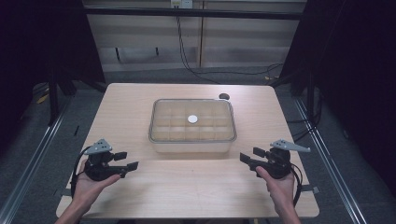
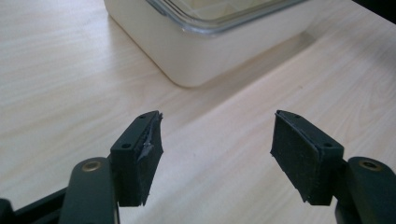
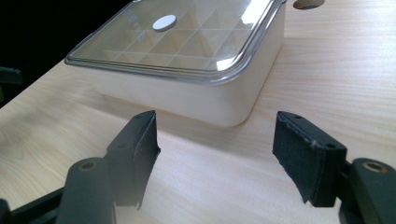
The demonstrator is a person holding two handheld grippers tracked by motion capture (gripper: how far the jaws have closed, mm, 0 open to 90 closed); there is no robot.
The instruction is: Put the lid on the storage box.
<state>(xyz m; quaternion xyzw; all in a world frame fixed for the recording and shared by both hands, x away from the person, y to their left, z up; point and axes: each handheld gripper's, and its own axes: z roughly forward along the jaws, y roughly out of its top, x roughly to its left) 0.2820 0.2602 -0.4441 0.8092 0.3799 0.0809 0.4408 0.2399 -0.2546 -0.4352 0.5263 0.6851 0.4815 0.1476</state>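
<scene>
The box [image 1: 192,126] sits at the middle of my bench [image 1: 126,107], a cream rectangular tub with rounded corners under a clear lid [image 1: 205,109]. Its long axis runs left to right across the bench as I face it, with 1 long wall turned toward me. Through the lid I see a grid of compartments, and a small white round disc [image 1: 192,119] lies at the lid's centre. The lid looks seated flat on the rim all the way round.

Bare wood surrounds the box on every side. A wide strip lies between its near wall and my edge of the bench, and narrower margins run to the left and right edges. Behind its far right corner there is a dark round hole [image 1: 224,96] in the benchtop, close to the far edge.

My left tongs [image 1: 129,160] hover near the front left corner of the box, well short of it, tips aimed inward to the right. In the left gripper view they [image 2: 215,148] stand spread wide with only bench between the pads, and the rounded corner of the box [image 2: 196,60] lies ahead.

My right tongs [image 1: 249,155] mirror them off the front right corner, aimed inward to the left. In the right gripper view they [image 3: 215,148] are spread just as wide, holding and touching nothing, with the box [image 3: 187,100] ahead and apart from the tips.
</scene>
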